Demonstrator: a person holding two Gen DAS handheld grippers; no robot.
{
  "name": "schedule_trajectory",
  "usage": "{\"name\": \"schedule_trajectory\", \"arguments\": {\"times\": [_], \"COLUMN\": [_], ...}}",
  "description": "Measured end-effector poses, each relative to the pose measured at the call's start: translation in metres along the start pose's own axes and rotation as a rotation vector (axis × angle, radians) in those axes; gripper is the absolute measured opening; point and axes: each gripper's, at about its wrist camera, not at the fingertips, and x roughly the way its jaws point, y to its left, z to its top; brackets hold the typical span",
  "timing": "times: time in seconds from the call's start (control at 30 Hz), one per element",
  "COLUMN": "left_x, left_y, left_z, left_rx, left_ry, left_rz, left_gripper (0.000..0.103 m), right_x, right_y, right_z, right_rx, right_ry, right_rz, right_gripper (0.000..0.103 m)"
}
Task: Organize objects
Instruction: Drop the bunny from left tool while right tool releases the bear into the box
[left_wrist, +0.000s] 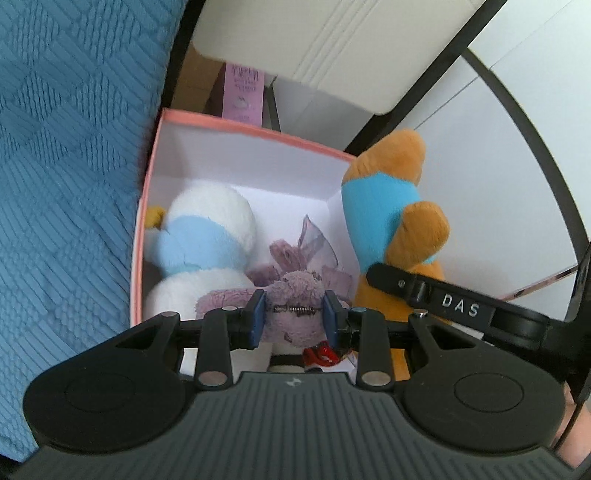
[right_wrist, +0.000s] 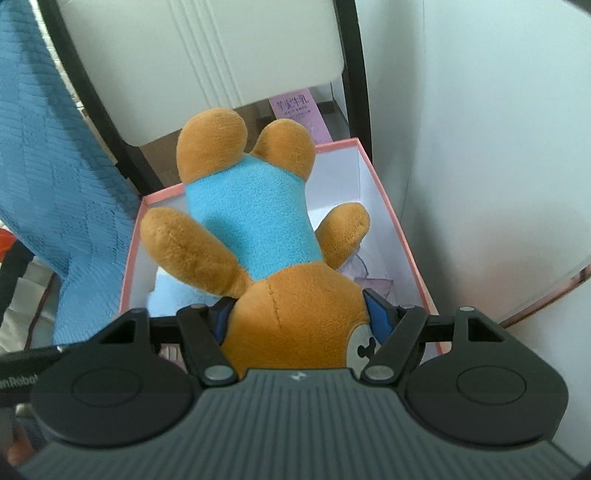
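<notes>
Right wrist view shows the right gripper (right_wrist: 301, 317) clamped on the brown bear (right_wrist: 258, 236), head-down over the pink box (right_wrist: 391, 221): lower it into the free right-hand side before releasing, while the left gripper (left_wrist: 295, 314) pinches the purple plush (left_wrist: 291, 295) above the box's near edge.

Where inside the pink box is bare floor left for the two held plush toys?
Bare floor shows at the far right corner of the pink box, between the white-and-blue plush and the right wall. The near left is crowded by that plush. The purple plush and brown bear hang above.
</notes>
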Motion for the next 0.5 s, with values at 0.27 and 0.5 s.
{"name": "schedule_trajectory", "arguments": {"times": [0.27,0.5], "left_x": [-0.006,-0.055], "left_y": [-0.007,-0.022], "left_z": [-0.001,0.0], "left_rx": [0.045,0.105], "left_ry": [0.01,-0.055], "left_rz": [0.049,0.04], "left_gripper": [0.075,0.091], "right_x": [-0.01,-0.063], "right_y": [-0.003,0.01], "right_z": [0.004,0.004], "right_rx": [-0.004,-0.014], "right_ry": [-0.015,-0.106], "right_rz": [0.0,0.021], "right_gripper": [0.095,0.095]}}
